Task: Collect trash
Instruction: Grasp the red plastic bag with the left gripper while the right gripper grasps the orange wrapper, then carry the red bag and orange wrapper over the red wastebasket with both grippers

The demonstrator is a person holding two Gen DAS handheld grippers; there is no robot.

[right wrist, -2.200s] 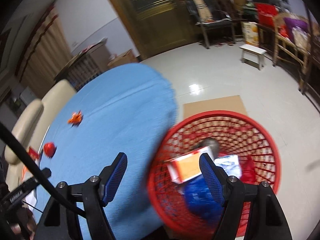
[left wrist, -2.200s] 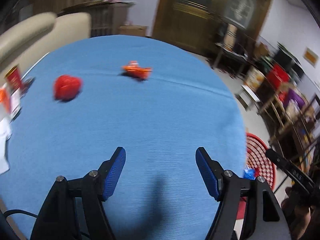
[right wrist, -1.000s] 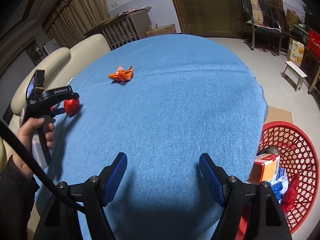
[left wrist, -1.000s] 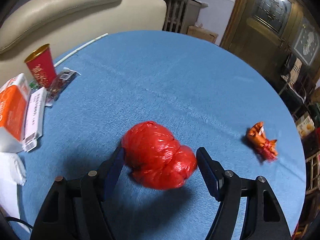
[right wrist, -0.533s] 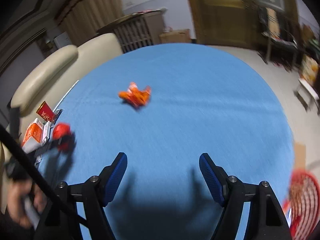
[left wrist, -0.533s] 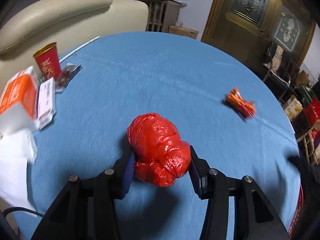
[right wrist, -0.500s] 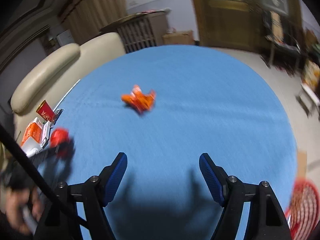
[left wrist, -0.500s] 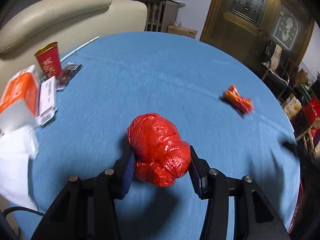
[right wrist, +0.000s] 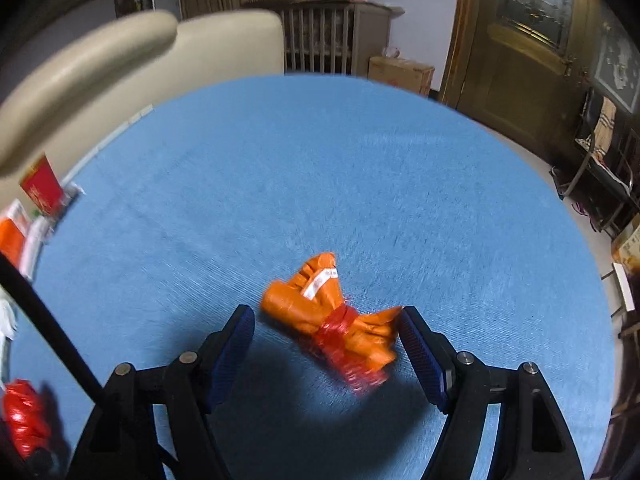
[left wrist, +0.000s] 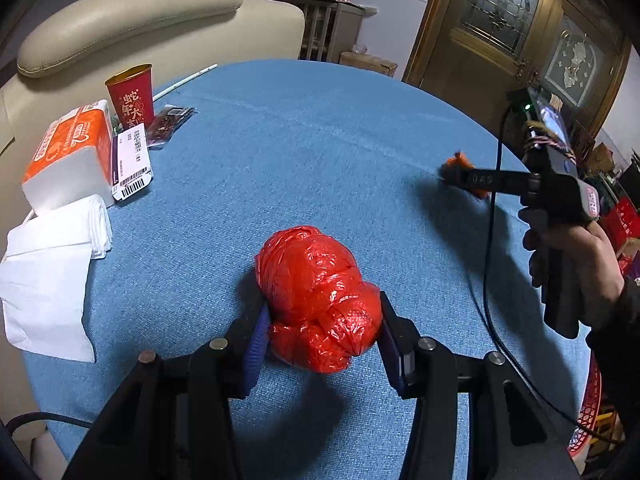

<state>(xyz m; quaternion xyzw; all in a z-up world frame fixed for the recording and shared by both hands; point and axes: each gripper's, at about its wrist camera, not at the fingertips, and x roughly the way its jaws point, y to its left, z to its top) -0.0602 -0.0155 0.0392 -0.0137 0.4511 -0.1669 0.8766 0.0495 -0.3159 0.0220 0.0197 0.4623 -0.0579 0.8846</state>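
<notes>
Left wrist view
Left gripper (left wrist: 320,332): closed on the red bag (left wrist: 318,296) — both blue pads press its sides, and the plastic bulges out above and in front of them.
Red bag: a knotted ball of thin, glossy, crinkled plastic, resting on the blue tablecloth (left wrist: 300,152) near the front middle.
Doing it well: the film is soft and slippery, so I judge a firm squeeze low on the ball and a straight lift will keep it from sliding out.
Other things: a red paper cup (left wrist: 132,96), an orange-and-white tissue pack (left wrist: 70,156) and folded white napkins (left wrist: 52,264) sit at the left edge, well apart from the bag.
Basket: a sliver of red mesh basket (left wrist: 588,420) shows beyond the table edge at lower right; that is likely where the bag goes.

Right wrist view
Right gripper (right wrist: 326,340): wide open, holding nothing — its fingers straddle the orange wrapper (right wrist: 336,316), the right pad just beside one crumpled end, the left pad apart from it.
Orange wrapper: crushed foil-like packet, pinched at the middle by a red band, flared at both ends, lying flat on the woven cloth; slightly blurred.
Doing it well: I judge it best to close across the banded waist, the narrowest and stiffest part, with the tips close to the cloth.
</notes>
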